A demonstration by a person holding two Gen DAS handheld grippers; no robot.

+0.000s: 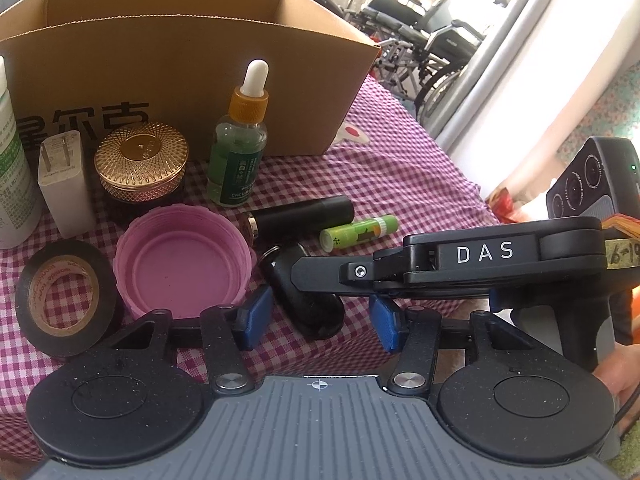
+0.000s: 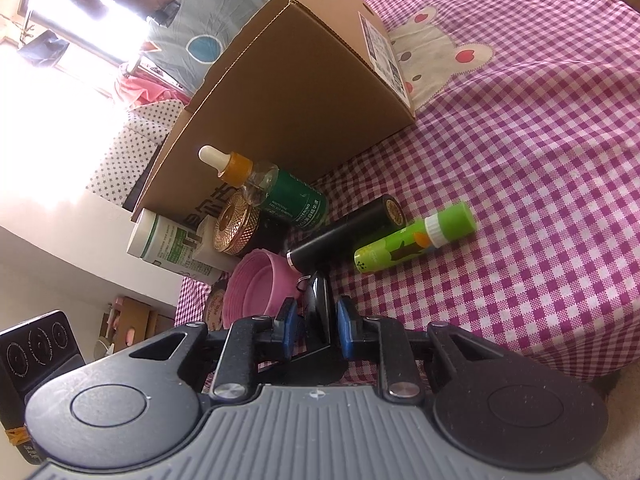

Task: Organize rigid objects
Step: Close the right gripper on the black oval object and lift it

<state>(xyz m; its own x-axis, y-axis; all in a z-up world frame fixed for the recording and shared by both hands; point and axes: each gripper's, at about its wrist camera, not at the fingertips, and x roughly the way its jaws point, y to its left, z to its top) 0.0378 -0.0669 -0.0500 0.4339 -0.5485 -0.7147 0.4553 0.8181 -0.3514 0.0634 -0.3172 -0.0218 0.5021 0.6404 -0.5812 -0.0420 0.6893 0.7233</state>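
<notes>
Small objects lie on a checked cloth in front of an open cardboard box (image 1: 176, 56): a dropper bottle (image 1: 238, 148), a gold-lidded jar (image 1: 141, 164), a white plug (image 1: 64, 184), a pink lid (image 1: 182, 266), black tape (image 1: 66, 298), a black tube (image 1: 302, 216), a green glue stick (image 1: 360, 232) and a black key fob (image 1: 296, 300). My left gripper (image 1: 316, 320) is open and empty, low over the cloth. My right gripper (image 2: 317, 330) has its jaws on either side of the key fob (image 2: 318, 308), with small gaps showing. The right gripper's finger (image 1: 320, 276) crosses the left wrist view.
A white bottle (image 1: 12, 168) stands at the far left. The box (image 2: 304, 80) sits behind the objects, with a rabbit patch (image 2: 440, 56) on the cloth beside it. Wheelchairs (image 1: 424, 40) stand beyond the table. The cloth's edge falls away at the right.
</notes>
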